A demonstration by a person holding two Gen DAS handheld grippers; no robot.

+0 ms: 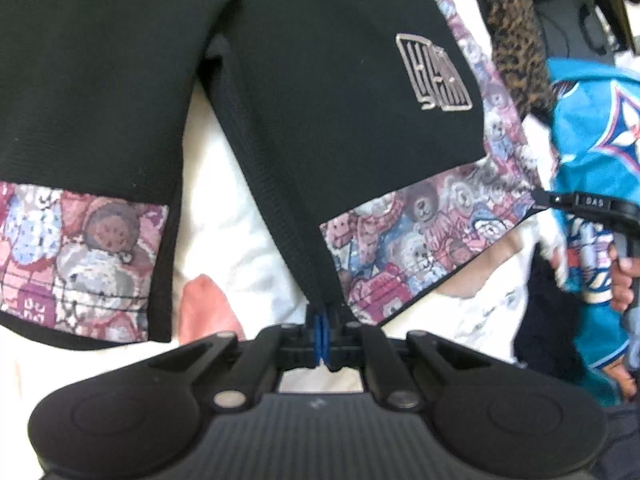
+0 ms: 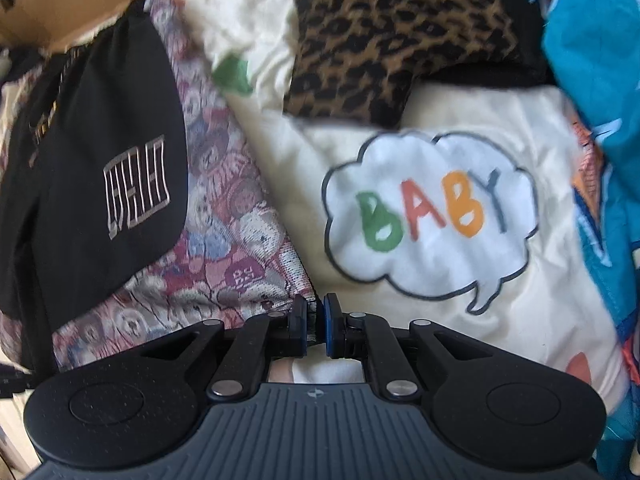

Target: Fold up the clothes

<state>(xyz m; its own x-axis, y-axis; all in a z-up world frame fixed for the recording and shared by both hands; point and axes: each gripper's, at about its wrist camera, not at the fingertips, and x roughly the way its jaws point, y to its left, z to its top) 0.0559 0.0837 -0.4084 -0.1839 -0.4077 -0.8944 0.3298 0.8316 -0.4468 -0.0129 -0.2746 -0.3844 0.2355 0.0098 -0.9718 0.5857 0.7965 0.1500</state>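
Observation:
Black shorts (image 1: 320, 80) with teddy-bear tapestry panels lie spread on a cream sheet, both legs pointing toward me. My left gripper (image 1: 322, 320) is shut on the inner hem corner of one leg, with black fabric pinched between its blue pads. In the right wrist view the same shorts (image 2: 100, 160) lie at the left, logo showing. My right gripper (image 2: 316, 320) is shut on the tapestry hem corner. The left wrist view also shows the right gripper (image 1: 538, 200) holding that leg's outer corner, with a hand (image 1: 620, 280) behind it.
A leopard-print garment (image 2: 400, 40) lies beyond the shorts. A teal jersey (image 2: 592, 60) is heaped at the right, seen too as the jersey (image 1: 592, 140). The cream sheet (image 2: 432, 300) carries a "BABY" cloud print. A cardboard box (image 2: 80, 0) stands at the far left.

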